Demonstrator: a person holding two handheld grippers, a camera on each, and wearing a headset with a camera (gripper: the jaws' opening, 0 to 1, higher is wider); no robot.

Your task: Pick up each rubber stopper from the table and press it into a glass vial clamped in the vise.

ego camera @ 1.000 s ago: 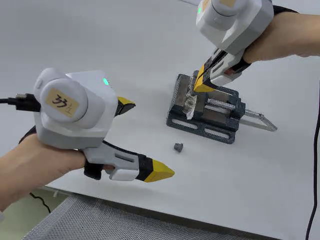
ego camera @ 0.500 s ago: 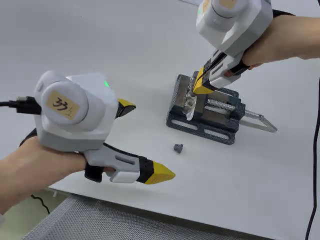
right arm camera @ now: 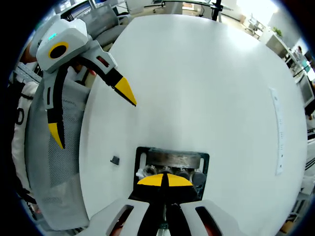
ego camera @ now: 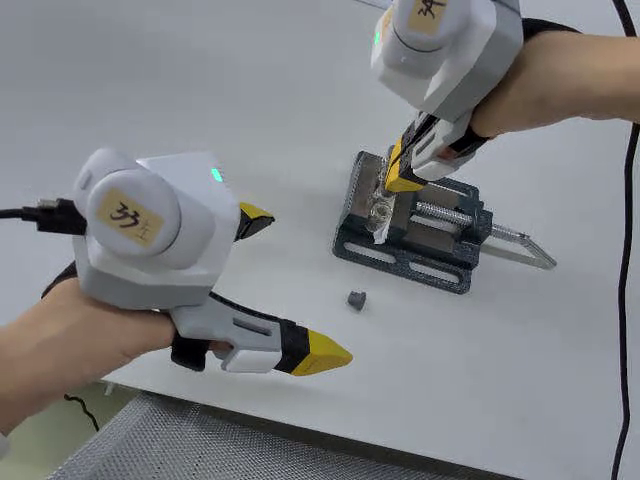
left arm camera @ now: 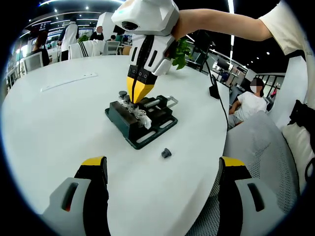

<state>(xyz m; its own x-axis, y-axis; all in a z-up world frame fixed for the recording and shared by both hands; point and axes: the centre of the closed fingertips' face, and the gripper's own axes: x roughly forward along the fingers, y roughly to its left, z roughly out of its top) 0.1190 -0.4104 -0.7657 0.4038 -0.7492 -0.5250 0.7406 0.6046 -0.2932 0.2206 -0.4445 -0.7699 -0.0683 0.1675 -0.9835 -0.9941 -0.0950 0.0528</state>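
Note:
A dark vise (ego camera: 432,243) (left arm camera: 129,126) (right arm camera: 147,158) stands on the white table with clear glass vials (ego camera: 378,211) clamped in its jaws. One small grey rubber stopper (ego camera: 356,298) (left arm camera: 166,153) (right arm camera: 114,160) lies on the table in front of the vise. My right gripper (ego camera: 400,182) (left arm camera: 137,94) (right arm camera: 165,180) is shut, and its yellow tips point down onto the vials. Whether anything sits between those tips is hidden. My left gripper (ego camera: 292,285) (left arm camera: 162,164) (right arm camera: 92,114) hovers open, above the table and left of the stopper, with nothing in it.
The vise's screw handle (ego camera: 522,240) sticks out to the right. A black cable (ego camera: 628,260) hangs along the right edge. The table's front edge runs close behind my left gripper, above a grey mesh chair seat (ego camera: 150,440). In the left gripper view, people sit at the back.
My right gripper has leaned a little to the left over the vise, its tips staying at the vials. The left gripper and the stopper have hardly moved.

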